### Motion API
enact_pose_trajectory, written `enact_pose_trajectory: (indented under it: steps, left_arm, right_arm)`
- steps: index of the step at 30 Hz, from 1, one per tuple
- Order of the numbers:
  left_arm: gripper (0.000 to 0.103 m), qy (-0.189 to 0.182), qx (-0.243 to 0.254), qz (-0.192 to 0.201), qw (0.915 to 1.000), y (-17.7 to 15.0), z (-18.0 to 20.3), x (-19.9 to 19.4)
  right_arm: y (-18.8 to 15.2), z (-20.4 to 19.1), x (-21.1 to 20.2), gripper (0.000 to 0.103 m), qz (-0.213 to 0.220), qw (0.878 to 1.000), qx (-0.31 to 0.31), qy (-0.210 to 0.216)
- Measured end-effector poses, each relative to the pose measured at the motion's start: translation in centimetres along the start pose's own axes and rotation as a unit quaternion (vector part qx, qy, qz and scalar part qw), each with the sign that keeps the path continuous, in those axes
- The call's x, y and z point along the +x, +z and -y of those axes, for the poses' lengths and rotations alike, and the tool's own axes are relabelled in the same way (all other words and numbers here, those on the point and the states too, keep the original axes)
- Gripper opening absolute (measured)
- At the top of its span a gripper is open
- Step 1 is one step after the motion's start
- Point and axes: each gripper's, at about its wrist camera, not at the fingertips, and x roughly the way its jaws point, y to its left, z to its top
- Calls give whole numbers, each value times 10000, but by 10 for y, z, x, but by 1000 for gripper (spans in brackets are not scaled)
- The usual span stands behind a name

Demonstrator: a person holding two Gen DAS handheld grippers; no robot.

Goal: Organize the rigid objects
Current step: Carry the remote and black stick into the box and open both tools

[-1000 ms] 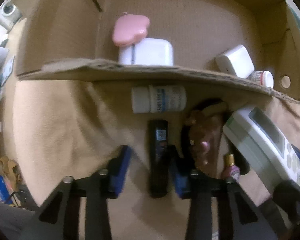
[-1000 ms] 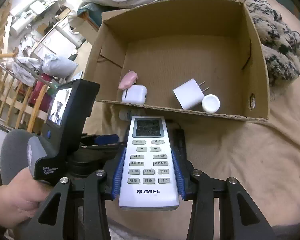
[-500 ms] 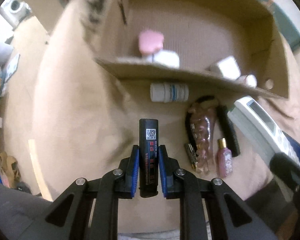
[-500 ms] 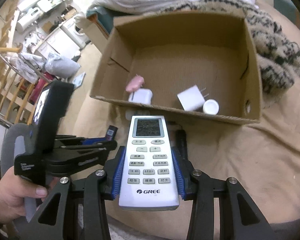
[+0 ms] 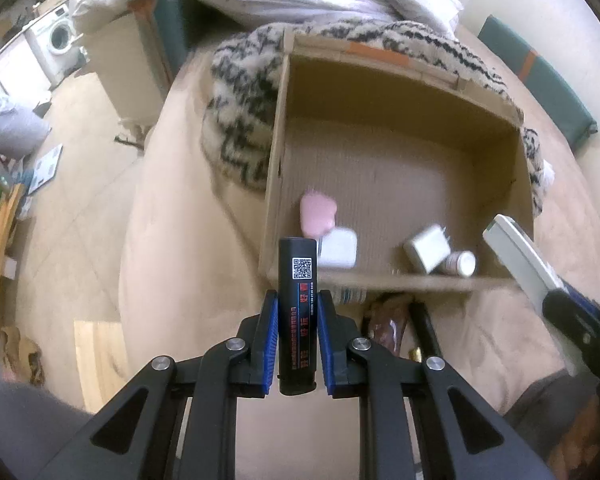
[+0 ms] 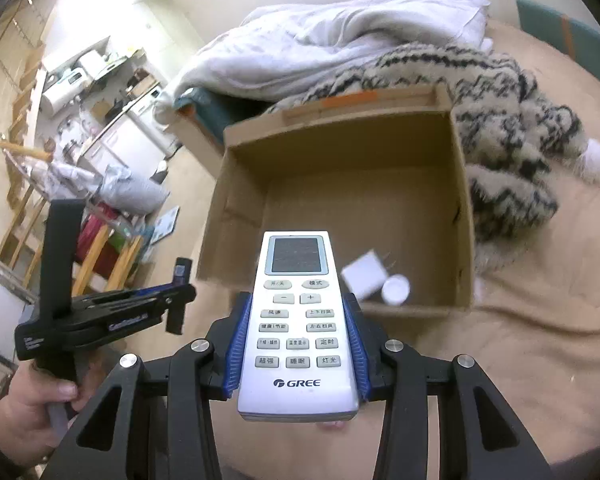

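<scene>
The left gripper (image 5: 298,344) is clamped on a black battery (image 5: 297,312) and the right gripper (image 6: 298,346) on a white remote (image 6: 298,320), both held above the bed before the cardboard box (image 5: 380,280). Both look stiff, light and smooth-sided; mid-length grips seem sensible.

My left gripper (image 5: 298,344) is black, with blue ridged pads (image 5: 269,340) and round silver screws (image 5: 235,345). My right gripper (image 6: 298,356) looks the same: black arms, blue pads, shiny screws. My left hand (image 6: 28,408) has a watch strap (image 6: 4,386) at the wrist.
</scene>
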Motion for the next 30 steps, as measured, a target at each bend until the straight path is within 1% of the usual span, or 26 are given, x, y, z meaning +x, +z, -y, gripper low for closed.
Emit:
enact_pose_trajectory:
  steps: [3,7,11,17,19,22,24,27,30]
  left_arm:
    - [17,-28,116,89,9999,14,5,3]
    - [17,76,304,216,9993,39,13,11]
    - [17,63,385,189,9991,55,23,24]
    - [17,217,718,334,9966,75,45,46]
    - [17,228,733,355,9964,79,48,55]
    - [17,220,652,329,9971,81,47,72]
    - [17,182,656,319,9972,79,46,81]
    - [17,180,709,251,9970,76,46,90]
    - [17,236,829,329,9957,74,48,93]
  right_arm:
    - [14,5,4,45,48,9999,-16,-109]
    - [33,15,18,45,41,9996,-15,-277]
    - [49,23,36,45,3,9992,-18,-399]
    - [62,38,76,45,-275,9978,-38,-596]
    - [65,41,85,46,-325,9976,6,-607]
    - [69,36,96,45,-347,9963,-229,-753]
    - [70,34,103,45,-389,9959,-291,-758]
    - [71,34,116,45,-518,9946,-306,-847]
    - [69,35,125,45,-622,9927,-328,-978]
